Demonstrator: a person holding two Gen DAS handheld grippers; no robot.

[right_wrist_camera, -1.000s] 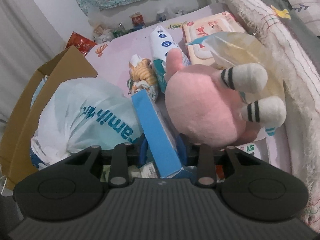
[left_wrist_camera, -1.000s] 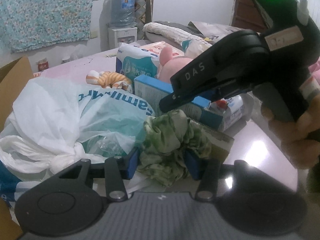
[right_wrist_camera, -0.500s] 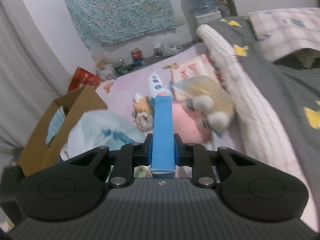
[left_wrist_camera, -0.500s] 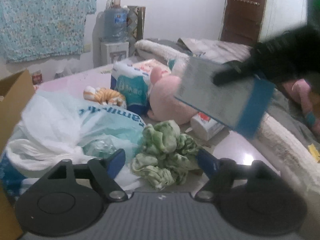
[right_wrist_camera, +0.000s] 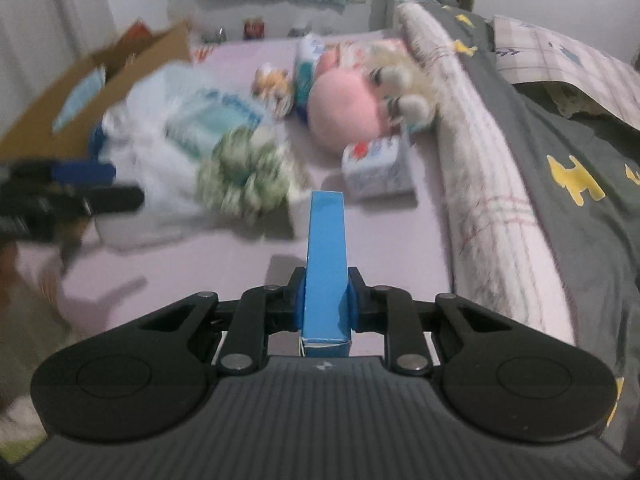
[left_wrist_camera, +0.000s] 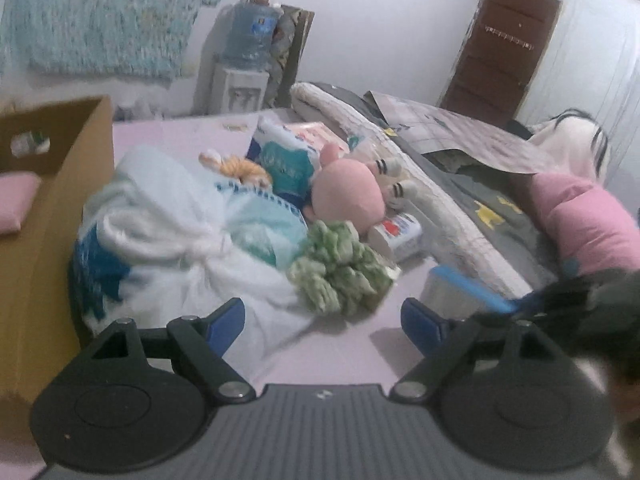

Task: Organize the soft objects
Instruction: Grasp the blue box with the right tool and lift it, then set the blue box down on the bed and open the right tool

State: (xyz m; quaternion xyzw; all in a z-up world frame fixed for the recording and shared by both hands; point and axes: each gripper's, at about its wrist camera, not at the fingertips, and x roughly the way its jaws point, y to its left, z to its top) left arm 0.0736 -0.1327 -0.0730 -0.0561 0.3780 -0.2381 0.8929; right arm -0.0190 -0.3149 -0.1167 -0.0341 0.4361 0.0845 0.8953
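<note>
My right gripper point(right_wrist_camera: 325, 305) is shut on a blue box point(right_wrist_camera: 326, 256) and holds it low over the pink bed sheet; the box also shows in the left wrist view point(left_wrist_camera: 460, 290). My left gripper point(left_wrist_camera: 323, 322) is open and empty, pulled back from a crumpled green cloth point(left_wrist_camera: 340, 266) that lies beside a white plastic bag point(left_wrist_camera: 180, 232). The cloth also shows in the right wrist view point(right_wrist_camera: 244, 178). A pink plush toy point(left_wrist_camera: 348, 196) lies behind the cloth, also seen from the right point(right_wrist_camera: 346, 114). A small orange plush point(left_wrist_camera: 240, 168) lies further back.
A cardboard box point(left_wrist_camera: 52, 208) stands at the left with a pink cushion point(left_wrist_camera: 16, 204) inside. A tissue pack point(right_wrist_camera: 378, 168) and a blue-white package point(left_wrist_camera: 284, 160) lie near the plush. A rolled blanket point(right_wrist_camera: 480, 152) and grey bedding point(right_wrist_camera: 572, 168) border the right.
My right gripper carried the blue box away from the pile and down to the near right. My left gripper let go of the green cloth, opened and drew back.
</note>
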